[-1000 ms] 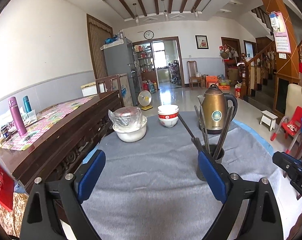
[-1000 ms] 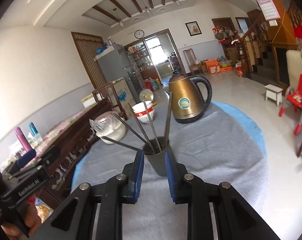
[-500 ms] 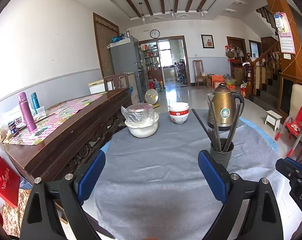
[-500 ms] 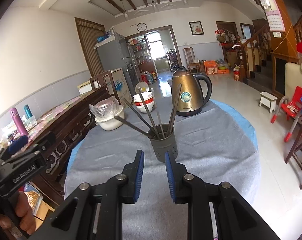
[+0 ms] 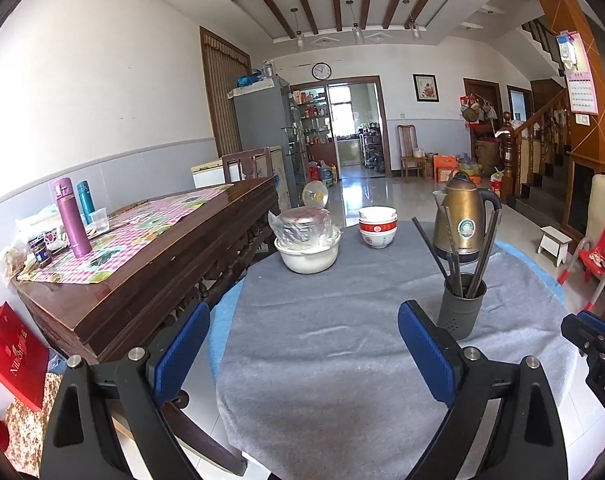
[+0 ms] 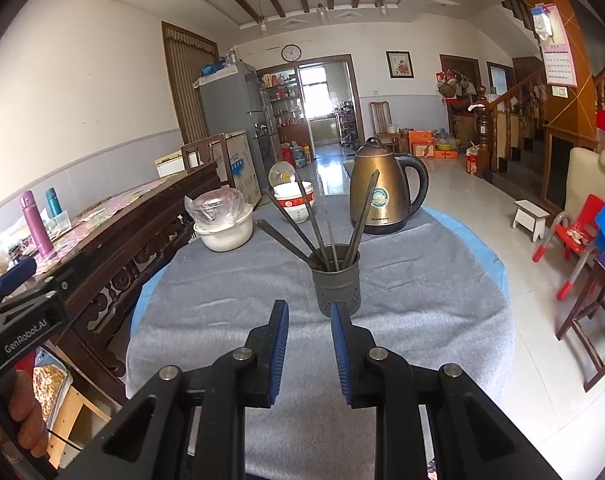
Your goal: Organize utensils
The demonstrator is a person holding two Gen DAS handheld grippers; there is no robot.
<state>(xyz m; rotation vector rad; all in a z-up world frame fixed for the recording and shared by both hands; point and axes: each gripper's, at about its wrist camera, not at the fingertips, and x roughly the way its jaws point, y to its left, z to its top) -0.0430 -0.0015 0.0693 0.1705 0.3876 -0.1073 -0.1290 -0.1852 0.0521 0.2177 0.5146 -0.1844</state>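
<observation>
Left gripper (image 5: 302,340) wide apart, right gripper (image 6: 309,320) narrowly apart, both empty. Could topple the utensil holder (image 6: 336,288) if leaning chopsticks (image 6: 302,216) get brushed

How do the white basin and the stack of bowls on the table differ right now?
The white basin is wider and holds a metal pot wrapped in clear plastic; the bowl stack is narrower and uncovered. The basin is plain white; the bowls carry red bands. The basin sits left of the bowls. Both stand upright on the grey cloth, apart from each other.
</observation>
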